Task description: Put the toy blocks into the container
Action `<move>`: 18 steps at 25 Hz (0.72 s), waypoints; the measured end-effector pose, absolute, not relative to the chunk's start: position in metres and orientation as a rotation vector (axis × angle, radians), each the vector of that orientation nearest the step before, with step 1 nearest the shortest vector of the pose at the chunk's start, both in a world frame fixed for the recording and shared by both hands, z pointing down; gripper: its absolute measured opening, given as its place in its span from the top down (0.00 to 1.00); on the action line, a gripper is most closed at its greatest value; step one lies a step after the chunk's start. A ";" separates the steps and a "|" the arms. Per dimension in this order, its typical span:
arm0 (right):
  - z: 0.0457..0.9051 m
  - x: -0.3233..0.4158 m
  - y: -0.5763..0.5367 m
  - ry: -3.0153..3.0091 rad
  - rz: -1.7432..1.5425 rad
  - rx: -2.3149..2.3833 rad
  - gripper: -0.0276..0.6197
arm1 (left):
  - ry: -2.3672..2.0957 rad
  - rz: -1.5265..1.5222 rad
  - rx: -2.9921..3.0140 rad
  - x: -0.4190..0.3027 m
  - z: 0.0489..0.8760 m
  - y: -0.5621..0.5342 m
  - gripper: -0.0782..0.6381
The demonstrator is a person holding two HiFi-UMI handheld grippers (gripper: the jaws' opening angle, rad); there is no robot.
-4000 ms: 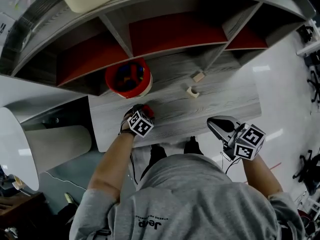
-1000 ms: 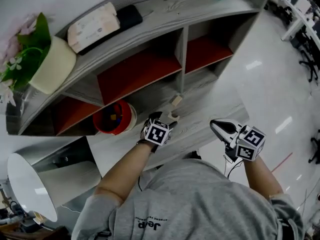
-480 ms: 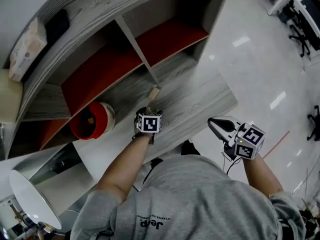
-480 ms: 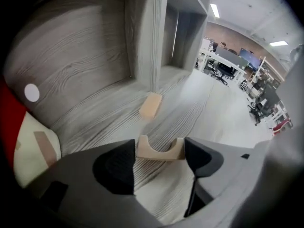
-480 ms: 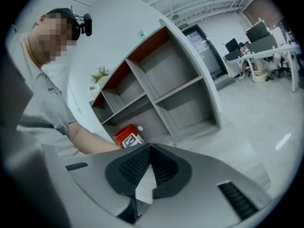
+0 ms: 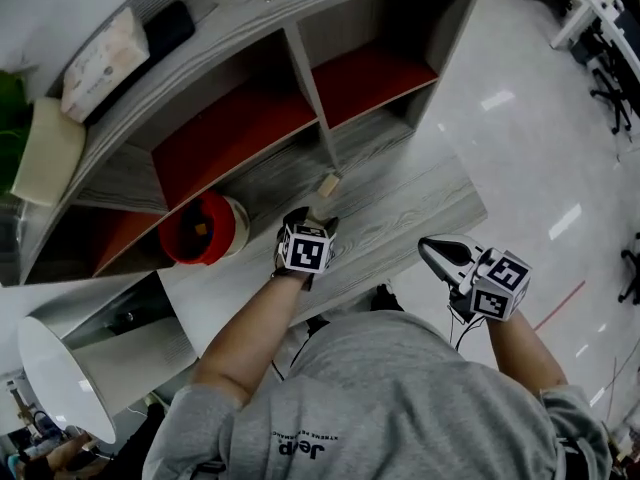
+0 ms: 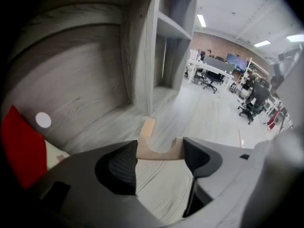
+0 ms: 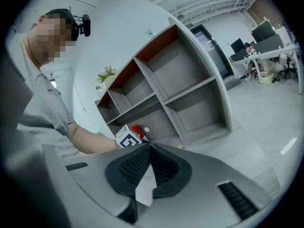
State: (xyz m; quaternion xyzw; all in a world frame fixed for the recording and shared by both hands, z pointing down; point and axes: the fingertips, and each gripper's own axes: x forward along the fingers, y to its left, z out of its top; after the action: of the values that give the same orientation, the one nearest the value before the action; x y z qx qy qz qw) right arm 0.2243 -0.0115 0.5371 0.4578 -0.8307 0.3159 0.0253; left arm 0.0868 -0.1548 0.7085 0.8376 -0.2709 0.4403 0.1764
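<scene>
- Toy blocks: an arch block [image 7: 160,155] lies on the grey tabletop [image 6: 400,208] between the fingers of the left gripper [image 7: 160,149]. A second block [image 7: 148,127] stands just beyond it, near the shelf divider.
- The red container [image 6: 203,228] sits well off to the left on the same tabletop, already holding some pieces.
- Risk: the hold looks shallow, right at the fingertips and on the arch's short ends. A lift before the squeeze is firm could let the block pivot or drop back.
- Risk: the second block is close ahead, so pushing the gripper further forward could knock it toward the divider.
- Risk: the carry to the container is long, and a loose hold or a tilt on the way could shed the block short of the rim.
- Left fingers: they stand wide and have just been closing. They appear to meet both ends of the arch block, notch side facing away.
- Right gripper [image 8: 149,148]: its fingers are pressed together with nothing between them. It hangs off the tabletop's edge over the floor, away from the blocks.
</scene>
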 end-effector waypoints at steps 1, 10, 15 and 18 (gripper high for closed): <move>0.532 0.216 -0.014 -2.584 0.964 1.401 0.95 | -0.763 1.222 2.401 0.086 0.691 -0.154 0.42; 0.474 0.122 -0.069 -2.764 0.754 1.155 0.95 | -0.951 1.023 2.524 -0.002 0.552 -0.186 0.42; 0.455 0.066 -0.082 -2.820 0.688 1.035 0.95 | -1.123 1.009 2.476 -0.094 0.520 -0.204 0.42; 0.447 0.036 -0.092 -2.834 0.648 0.962 0.95 | -1.211 0.981 2.411 -0.148 0.516 -0.214 0.42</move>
State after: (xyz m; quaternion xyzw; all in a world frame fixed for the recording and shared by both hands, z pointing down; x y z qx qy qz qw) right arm 0.0361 -0.0921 0.4474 0.3140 -0.9247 0.2115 0.0397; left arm -0.1476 -0.2143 0.5163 0.8321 -0.4180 0.3386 0.1349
